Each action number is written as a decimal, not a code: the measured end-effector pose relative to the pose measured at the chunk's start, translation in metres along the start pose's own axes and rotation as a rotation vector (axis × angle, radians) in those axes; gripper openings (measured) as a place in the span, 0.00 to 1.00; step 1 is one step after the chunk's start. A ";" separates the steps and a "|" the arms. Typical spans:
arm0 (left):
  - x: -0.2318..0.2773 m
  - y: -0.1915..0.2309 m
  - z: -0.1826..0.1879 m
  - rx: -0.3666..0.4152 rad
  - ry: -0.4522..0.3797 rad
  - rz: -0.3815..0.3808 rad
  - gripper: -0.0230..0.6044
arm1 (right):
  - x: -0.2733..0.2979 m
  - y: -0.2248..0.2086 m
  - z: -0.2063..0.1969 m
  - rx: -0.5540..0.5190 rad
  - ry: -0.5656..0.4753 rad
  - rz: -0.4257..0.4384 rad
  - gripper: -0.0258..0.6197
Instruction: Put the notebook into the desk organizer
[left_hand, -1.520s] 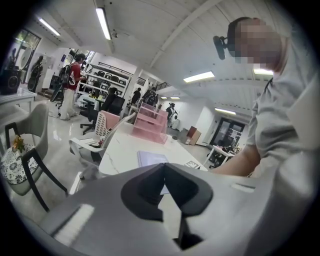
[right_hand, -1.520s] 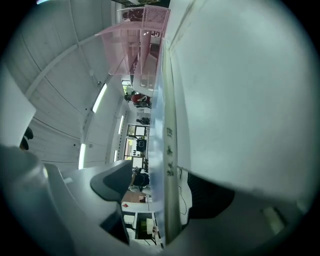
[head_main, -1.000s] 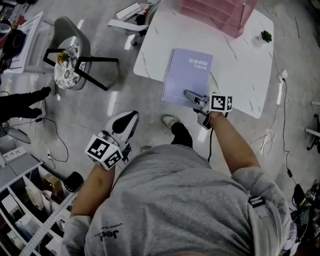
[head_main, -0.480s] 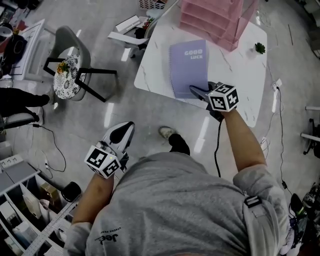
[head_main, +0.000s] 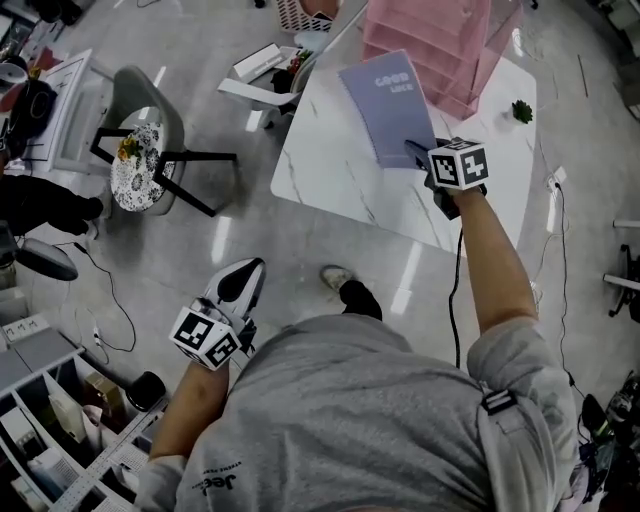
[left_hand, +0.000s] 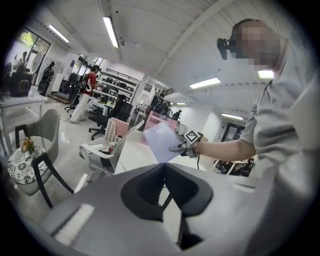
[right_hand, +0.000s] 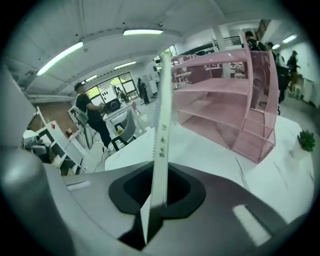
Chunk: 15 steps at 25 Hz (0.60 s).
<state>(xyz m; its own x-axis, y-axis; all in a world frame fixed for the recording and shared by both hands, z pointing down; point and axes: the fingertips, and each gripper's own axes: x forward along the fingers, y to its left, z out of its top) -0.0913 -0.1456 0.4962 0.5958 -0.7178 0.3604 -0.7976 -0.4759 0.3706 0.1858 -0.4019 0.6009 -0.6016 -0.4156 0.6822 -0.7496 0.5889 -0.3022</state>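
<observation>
A lilac spiral notebook (head_main: 388, 103) hangs tilted above the white marble table (head_main: 340, 175), lifted clear of it. My right gripper (head_main: 420, 152) is shut on its near corner. In the right gripper view the notebook (right_hand: 162, 115) stands edge-on between the jaws of my right gripper (right_hand: 160, 172). The pink wire desk organizer (right_hand: 225, 100) lies just beyond it, tiers open toward me. That organizer (head_main: 430, 40) sits at the table's far end. My left gripper (head_main: 240, 285) is shut and empty, low over the floor. From the left gripper (left_hand: 163, 167) view, the notebook (left_hand: 159, 142) shows far ahead.
A small green plant (head_main: 521, 110) sits on the table's right edge. A grey chair with a patterned cushion (head_main: 140, 140) and a white chair (head_main: 265, 65) stand left of the table. Cables run over the floor. Shelving (head_main: 50, 420) is at the lower left.
My right gripper has lifted the notebook off the table, carried it toward the organizer and rolled it up onto its edge. My left gripper has barely shifted.
</observation>
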 end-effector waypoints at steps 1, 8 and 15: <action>0.001 0.001 0.001 0.000 -0.003 0.003 0.13 | 0.002 -0.006 0.001 0.056 -0.001 0.009 0.09; 0.006 0.007 0.008 -0.018 -0.006 0.032 0.13 | 0.017 -0.008 -0.012 0.475 -0.007 0.284 0.09; 0.020 -0.001 0.007 -0.025 0.014 0.019 0.13 | 0.030 -0.003 -0.014 0.619 -0.025 0.415 0.09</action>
<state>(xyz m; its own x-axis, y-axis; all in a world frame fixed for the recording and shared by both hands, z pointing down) -0.0793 -0.1625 0.4969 0.5821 -0.7192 0.3794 -0.8061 -0.4493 0.3851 0.1734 -0.4066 0.6316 -0.8695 -0.2640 0.4175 -0.4737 0.2062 -0.8562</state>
